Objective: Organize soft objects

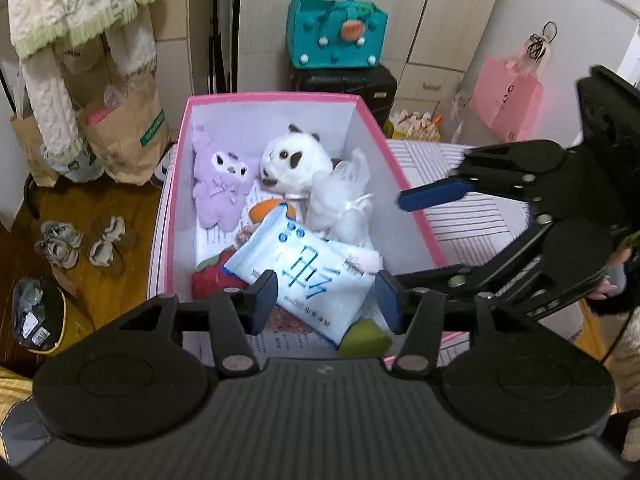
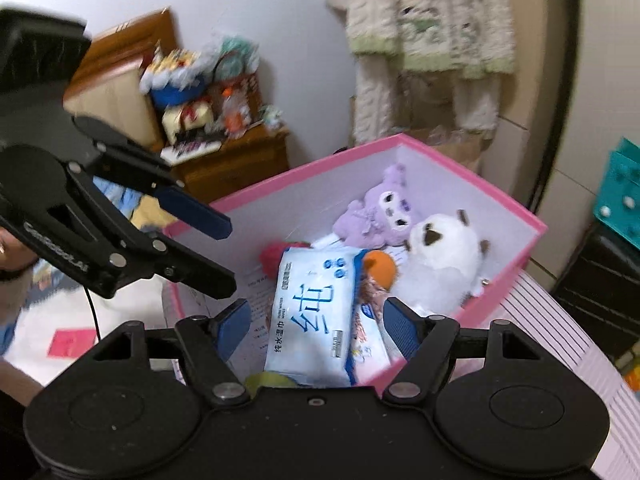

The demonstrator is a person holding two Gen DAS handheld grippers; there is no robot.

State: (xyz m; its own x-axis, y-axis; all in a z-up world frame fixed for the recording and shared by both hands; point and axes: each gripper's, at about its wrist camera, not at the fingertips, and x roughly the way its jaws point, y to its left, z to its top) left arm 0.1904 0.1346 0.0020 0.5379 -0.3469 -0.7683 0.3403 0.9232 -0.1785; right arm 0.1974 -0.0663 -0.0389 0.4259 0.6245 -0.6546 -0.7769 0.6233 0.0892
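The wet-wipes pack (image 1: 308, 280), a slick, pillowy plastic pouch, lies tilted in the lower centre of the frame on top of the heap inside the pink box (image 1: 404, 184). The left gripper (image 1: 326, 300) hangs above it, released and holding nothing; the right gripper (image 2: 318, 326) is likewise spread and empty. If the pack needs settling, pinch its crimped edge, since the film is likely slippery. Behind it sit a fuzzy purple plush (image 1: 222, 184) and a fluffy white plush (image 1: 294, 160), rounded and squashy.
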